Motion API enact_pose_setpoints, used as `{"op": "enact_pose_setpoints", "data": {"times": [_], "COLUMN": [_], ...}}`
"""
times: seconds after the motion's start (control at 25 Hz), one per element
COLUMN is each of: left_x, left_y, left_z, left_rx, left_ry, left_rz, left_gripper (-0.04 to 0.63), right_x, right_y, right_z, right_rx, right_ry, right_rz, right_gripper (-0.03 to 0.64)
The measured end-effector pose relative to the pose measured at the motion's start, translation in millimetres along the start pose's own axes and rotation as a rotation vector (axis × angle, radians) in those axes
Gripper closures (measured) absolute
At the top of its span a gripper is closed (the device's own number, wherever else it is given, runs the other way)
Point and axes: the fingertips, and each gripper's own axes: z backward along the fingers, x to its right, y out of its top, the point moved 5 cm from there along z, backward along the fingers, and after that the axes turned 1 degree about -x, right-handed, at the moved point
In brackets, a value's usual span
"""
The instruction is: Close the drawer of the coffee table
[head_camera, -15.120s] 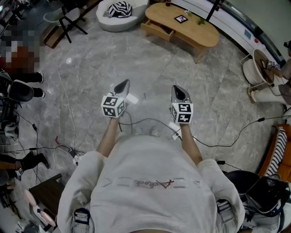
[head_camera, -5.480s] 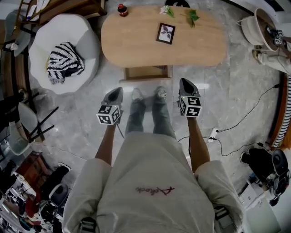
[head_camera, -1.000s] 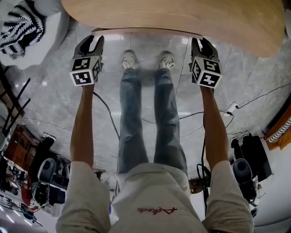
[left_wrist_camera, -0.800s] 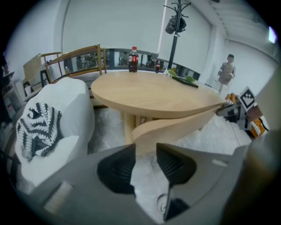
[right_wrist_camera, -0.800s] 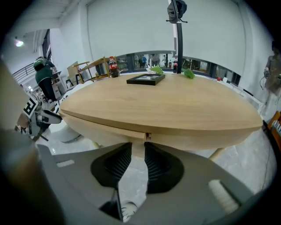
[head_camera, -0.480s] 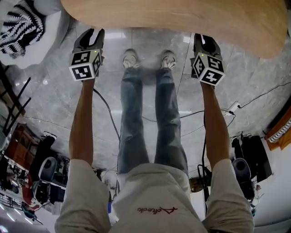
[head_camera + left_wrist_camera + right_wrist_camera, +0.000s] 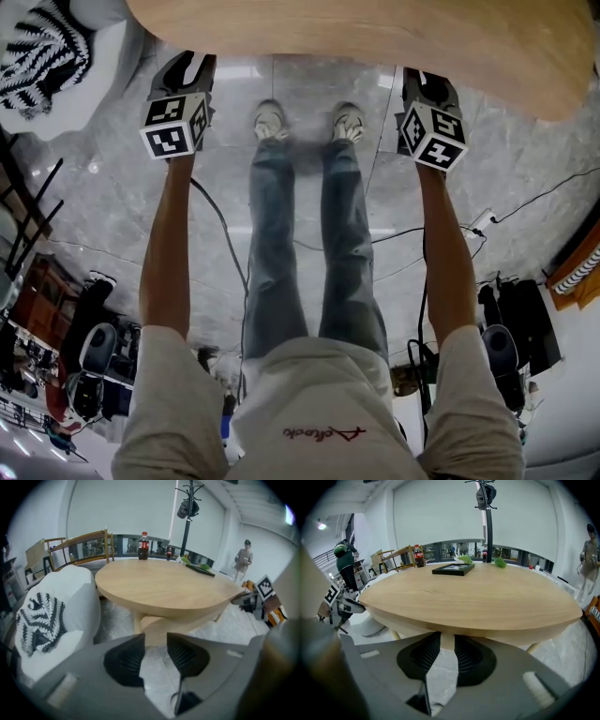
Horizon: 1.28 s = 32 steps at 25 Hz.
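Note:
The light wooden coffee table (image 7: 375, 42) fills the top of the head view; no drawer juts out from under its edge there. In the left gripper view the drawer front (image 7: 164, 624) sits tucked beneath the table top (image 7: 164, 585). My left gripper (image 7: 186, 64) (image 7: 155, 639) is by the table's near edge on the left, open, nothing between its jaws. My right gripper (image 7: 424, 81) (image 7: 446, 641) is at the near edge on the right, jaws apart, with a strip of pale wood under the table top (image 7: 487, 597) showing past them. Neither holds anything.
A white beanbag chair with a striped cushion (image 7: 37, 47) (image 7: 47, 616) stands left of the table. A cola bottle (image 7: 144, 545), a picture frame (image 7: 457, 569) and green leaves lie on top. The person's shoes (image 7: 272, 120) stand between the grippers. Cables (image 7: 525, 202) cross the marble floor.
A second ago the drawer's front edge still showed just below the table top between the grippers; now it is out of sight under the top. Both grippers have edged slightly toward the table.

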Motion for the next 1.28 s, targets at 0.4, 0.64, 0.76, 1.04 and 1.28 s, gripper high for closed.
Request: {"op": "enact_pose_setpoints", "data": {"times": [0.4,0.64,0.76,1.04,1.28], "left_x": [12,40,56,85,105], "left_y": [-19,-28,-23,1,45], "left_z": [14,42,57,97,144], "left_rx": [-0.023,0.004,0.035,0.082,0.146], "left_ry": [-0.016,-0.043,-0.069,-0.152,-0.178], "left_rz": [-0.02,-0.062,-0.048,-0.021,-0.016], "left_gripper": [0.425,0.582,0.592,0.592,0.592], "right_x": [-10,-29,-39,-57,-67], "right_y": [-7,-8,-5,18,58], "right_z": [11,37,55,96,144], "right_rx": [-0.03,-0.009,0.002,0.029,0.074], "right_ry": [0.023,0.038,0.043,0.061,0.116], "right_rz": [0.035,0.055,0.052,0.037,0.045], "right_gripper": [0.471,0.536,0.597,0.612,0.612]}}
